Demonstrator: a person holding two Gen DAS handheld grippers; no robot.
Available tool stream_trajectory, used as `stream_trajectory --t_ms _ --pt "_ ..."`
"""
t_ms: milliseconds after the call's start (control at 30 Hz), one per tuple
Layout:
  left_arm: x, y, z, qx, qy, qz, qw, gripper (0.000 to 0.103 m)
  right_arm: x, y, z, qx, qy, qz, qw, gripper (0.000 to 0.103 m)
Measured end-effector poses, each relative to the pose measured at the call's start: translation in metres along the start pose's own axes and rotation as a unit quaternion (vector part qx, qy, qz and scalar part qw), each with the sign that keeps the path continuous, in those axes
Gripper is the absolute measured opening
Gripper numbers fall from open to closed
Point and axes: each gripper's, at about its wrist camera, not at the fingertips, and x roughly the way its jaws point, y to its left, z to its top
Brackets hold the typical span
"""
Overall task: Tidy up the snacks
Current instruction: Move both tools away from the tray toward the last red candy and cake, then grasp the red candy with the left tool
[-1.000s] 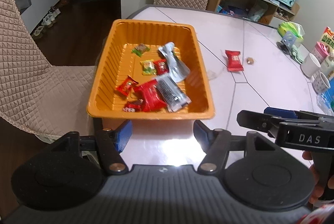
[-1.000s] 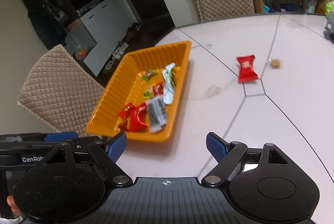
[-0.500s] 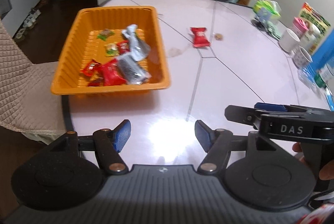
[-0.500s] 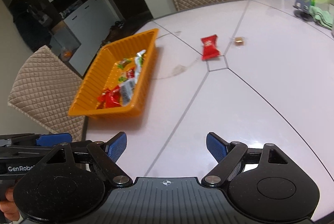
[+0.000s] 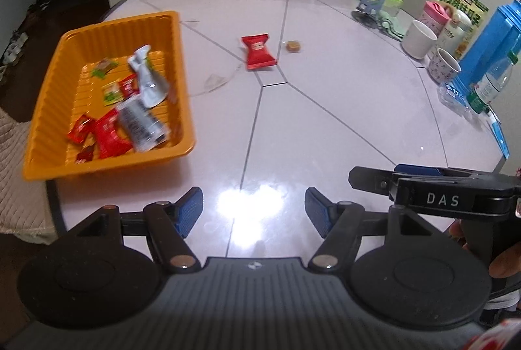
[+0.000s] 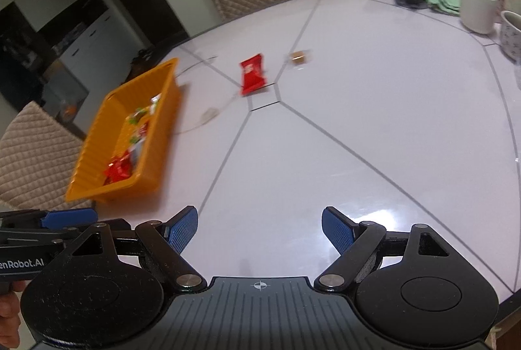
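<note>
- Orange plastic made the tray (image 5: 49, 109) in the left wrist view. It sat at the left edge of the desk (image 5: 342, 109), with many snack packets (image 5: 123, 122) already inside.
- One red packet (image 5: 259, 51) and a small brown candy (image 5: 293, 46) lay out on the desk, well apart from the tray. Those two looked like the job left to do.
- The left gripper (image 5: 254, 213) hung over bare desk. Its jaws had just been opening wider and held nothing.
- Cups (image 5: 418, 38) and boxes (image 5: 488, 47) crowded the far right edge.
- Orange tray (image 6: 97, 154) showed again in the right wrist view, close to the desk edge by a padded chair (image 6: 32, 154).
- The red packet (image 6: 252, 78) and brown candy (image 6: 298, 56) lay ahead near the middle lines.
- The right gripper (image 6: 259, 231) had its jaws wide apart and empty, with plenty of clear room in front of it.
</note>
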Motion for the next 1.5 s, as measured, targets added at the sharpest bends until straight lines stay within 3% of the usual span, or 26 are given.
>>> stream_trajectory --t_ms 433,967,1200,1500 --pt "0.039 -0.011 0.048 0.015 -0.015 -0.010 0.9997 0.067 0.009 -0.036 0.020 0.045 -0.010 -0.032 0.998 0.083" --pt "0.113 -0.010 0.142 0.017 -0.036 0.012 0.9991 0.067 0.052 -0.053 0.094 0.042 -0.047 -0.038 0.997 0.083" --pt "0.155 -0.014 0.168 0.025 -0.032 0.010 0.9991 0.067 0.078 -0.061 0.123 0.039 -0.057 -0.044 0.997 0.083" --pt "0.205 -0.012 0.184 0.034 -0.005 0.036 0.9988 0.066 0.104 -0.071 0.146 0.044 -0.057 -0.052 0.996 0.083"
